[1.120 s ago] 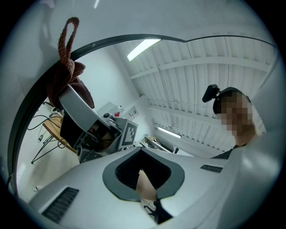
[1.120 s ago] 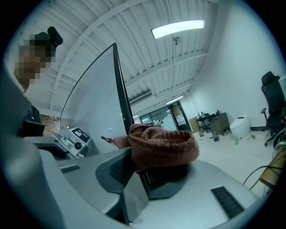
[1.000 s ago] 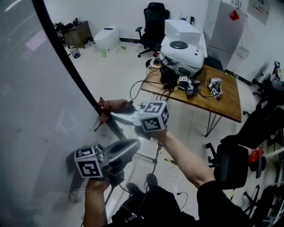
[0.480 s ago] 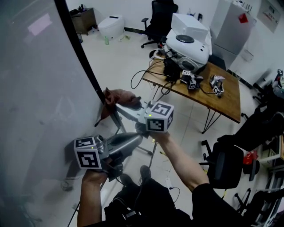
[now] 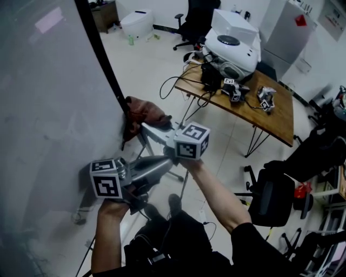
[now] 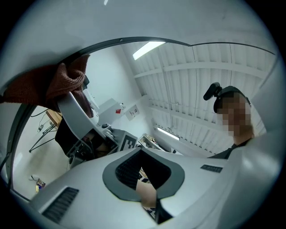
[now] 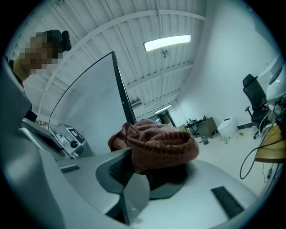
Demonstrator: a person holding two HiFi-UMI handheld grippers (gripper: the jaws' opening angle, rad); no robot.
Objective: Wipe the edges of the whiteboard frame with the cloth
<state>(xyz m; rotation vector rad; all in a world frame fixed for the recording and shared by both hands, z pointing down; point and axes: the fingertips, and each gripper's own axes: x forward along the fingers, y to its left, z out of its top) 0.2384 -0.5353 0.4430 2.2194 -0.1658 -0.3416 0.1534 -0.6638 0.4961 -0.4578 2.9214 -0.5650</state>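
Note:
The whiteboard (image 5: 48, 103) fills the left of the head view, and its black frame edge (image 5: 105, 65) runs down to the right. A reddish-brown cloth (image 5: 145, 111) is pressed against that edge low down. My right gripper (image 5: 141, 125) is shut on the cloth, which bulges over its jaws (image 7: 156, 143) with the frame (image 7: 120, 89) just behind. My left gripper (image 5: 165, 161) hangs below and beside the right one, jaws together with nothing in them (image 6: 143, 154). From the left gripper view the cloth (image 6: 53, 85) shows against the curved frame (image 6: 134, 40).
A wooden table (image 5: 273, 116) with a white machine (image 5: 230, 46), small devices and cables stands to the right. One black office chair (image 5: 194, 16) is at the back and another (image 5: 275, 200) at the right. The board's stand legs (image 5: 178, 176) cross the floor near my feet.
The right gripper has carried the cloth a little up along the black frame edge. The left gripper has stayed just below it, still shut.

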